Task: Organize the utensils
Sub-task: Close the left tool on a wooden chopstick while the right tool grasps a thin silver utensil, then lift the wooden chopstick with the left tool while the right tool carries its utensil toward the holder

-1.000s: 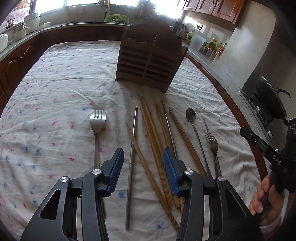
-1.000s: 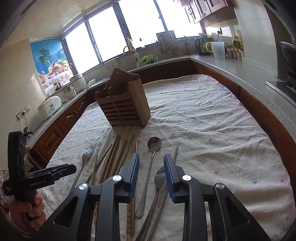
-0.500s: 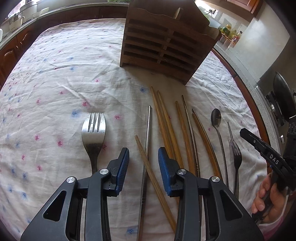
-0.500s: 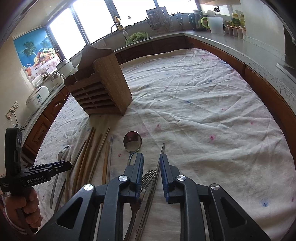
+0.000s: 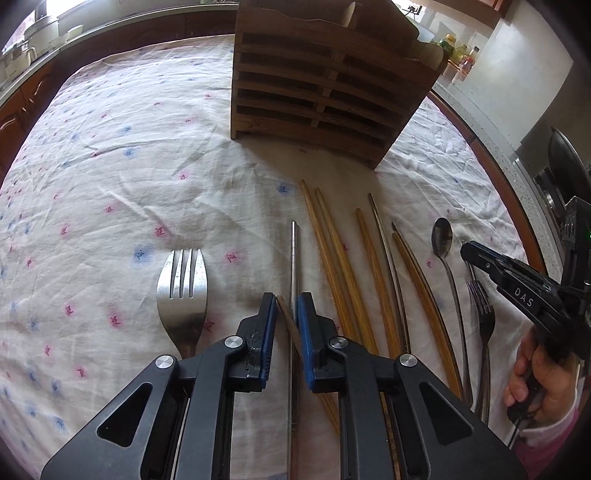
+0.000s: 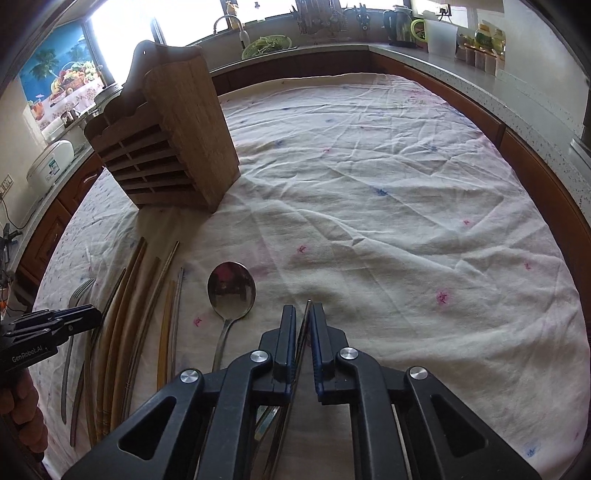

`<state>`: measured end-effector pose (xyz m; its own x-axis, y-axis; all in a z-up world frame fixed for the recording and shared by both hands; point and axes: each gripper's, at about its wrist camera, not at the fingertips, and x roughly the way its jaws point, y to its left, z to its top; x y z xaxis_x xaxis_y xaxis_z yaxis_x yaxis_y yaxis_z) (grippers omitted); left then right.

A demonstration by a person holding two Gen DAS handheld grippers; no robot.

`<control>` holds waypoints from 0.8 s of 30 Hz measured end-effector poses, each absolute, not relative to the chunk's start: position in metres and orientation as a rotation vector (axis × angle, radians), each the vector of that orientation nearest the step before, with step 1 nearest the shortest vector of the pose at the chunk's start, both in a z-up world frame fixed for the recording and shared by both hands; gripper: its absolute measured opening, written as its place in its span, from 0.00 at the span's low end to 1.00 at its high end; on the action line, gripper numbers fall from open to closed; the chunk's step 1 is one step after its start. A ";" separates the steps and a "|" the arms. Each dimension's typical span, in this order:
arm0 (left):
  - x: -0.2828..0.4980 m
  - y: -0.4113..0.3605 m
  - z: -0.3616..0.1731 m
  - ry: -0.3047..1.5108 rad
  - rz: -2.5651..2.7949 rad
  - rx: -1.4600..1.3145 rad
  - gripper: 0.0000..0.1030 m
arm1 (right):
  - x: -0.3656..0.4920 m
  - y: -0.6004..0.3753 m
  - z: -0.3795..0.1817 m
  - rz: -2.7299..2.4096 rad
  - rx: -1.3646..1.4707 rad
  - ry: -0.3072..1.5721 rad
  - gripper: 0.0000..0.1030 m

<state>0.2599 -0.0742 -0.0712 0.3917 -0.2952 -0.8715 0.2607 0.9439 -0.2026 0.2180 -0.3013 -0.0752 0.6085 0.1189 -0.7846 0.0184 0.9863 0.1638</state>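
A slatted wooden utensil holder [image 5: 328, 88] stands on the cloth-covered table [image 5: 110, 155]; it also shows in the right wrist view [image 6: 170, 147]. In front of it lie a large fork [image 5: 181, 291], a metal chopstick [image 5: 294, 258], several wooden chopsticks [image 5: 332, 251], a spoon [image 5: 443, 240] and a dark fork [image 5: 484, 321]. My left gripper [image 5: 286, 310] is nearly shut around a wooden chopstick [image 5: 286, 321] and the metal chopstick. My right gripper [image 6: 303, 325] is nearly shut around a thin metal chopstick [image 6: 306, 321], beside the spoon [image 6: 232, 290].
Counters ring the table with a rice cooker [image 6: 50, 166], a kettle [image 6: 400, 22], jars [image 6: 484, 48] and a sink with a green colander [image 6: 264, 44]. A stove with a pan [image 5: 565, 166] is at the right. The cloth right of my right gripper holds nothing.
Both grippers have moved down and forward to the utensils and their jaws have closed from wide open to a narrow gap around chopsticks.
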 end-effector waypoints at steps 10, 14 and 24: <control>0.251 -0.069 -0.061 1.074 -0.374 -0.070 0.04 | 0.210 -0.307 -0.074 0.075 0.201 0.875 0.04; 0.242 -0.067 -0.050 1.052 -0.392 -0.073 0.04 | 0.200 -0.307 -0.064 0.084 0.214 0.843 0.04; 0.241 -0.065 -0.054 1.065 -0.393 -0.050 0.04 | 0.185 -0.306 -0.044 0.109 0.222 0.797 0.03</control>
<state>0.2414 -0.0651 -0.0543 0.4218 -0.3372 -0.8416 0.2895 0.9298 -0.2275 0.1847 -0.3056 -0.0442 0.6946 0.1801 -0.6965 -0.0135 0.9712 0.2377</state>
